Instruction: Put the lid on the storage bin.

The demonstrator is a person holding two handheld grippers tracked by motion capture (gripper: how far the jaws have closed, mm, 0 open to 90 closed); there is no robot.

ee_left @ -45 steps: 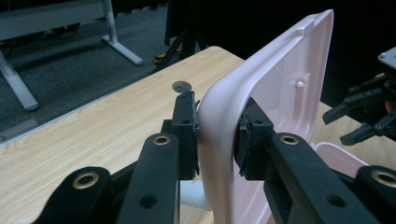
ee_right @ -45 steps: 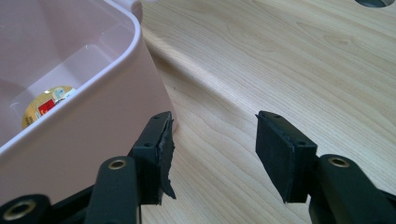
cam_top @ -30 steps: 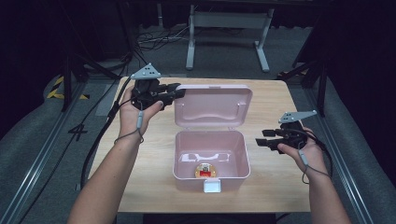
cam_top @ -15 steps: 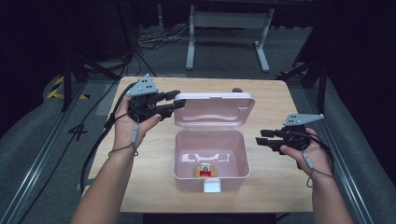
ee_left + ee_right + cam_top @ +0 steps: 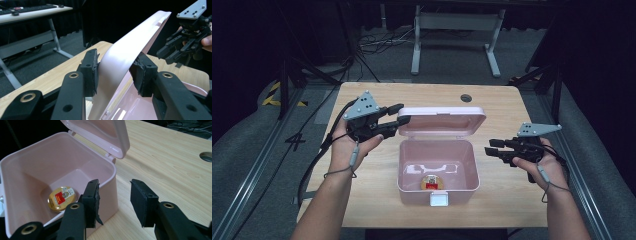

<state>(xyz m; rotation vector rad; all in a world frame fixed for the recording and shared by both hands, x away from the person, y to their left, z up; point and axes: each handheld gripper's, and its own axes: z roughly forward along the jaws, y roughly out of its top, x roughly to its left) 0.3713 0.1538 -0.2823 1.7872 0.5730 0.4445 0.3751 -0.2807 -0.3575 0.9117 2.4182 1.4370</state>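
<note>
One small gold tin point(image 5: 431, 182) lies inside the open pink box point(image 5: 409, 172) near the surface's point(image 5: 492, 210) front edge. Just right of the box hovers the right claw point(image 5: 488, 146), released and empty. Farther back, the left claw point(image 5: 401, 114) straddles the half-raised lid point(image 5: 439, 120), its jaws having just been opening, pads barely off it.

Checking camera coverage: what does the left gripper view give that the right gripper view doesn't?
Left gripper view: the pink lid standing raised between the left claw pads, whose jaws have just been opening; the right claw beyond it; a desk with a keyboard behind.
Right gripper view: the right claw, open and empty beside the box wall; a round gold tin on the box floor; a hole in the tabletop.
Both: the pink box and the wooden table.
</note>
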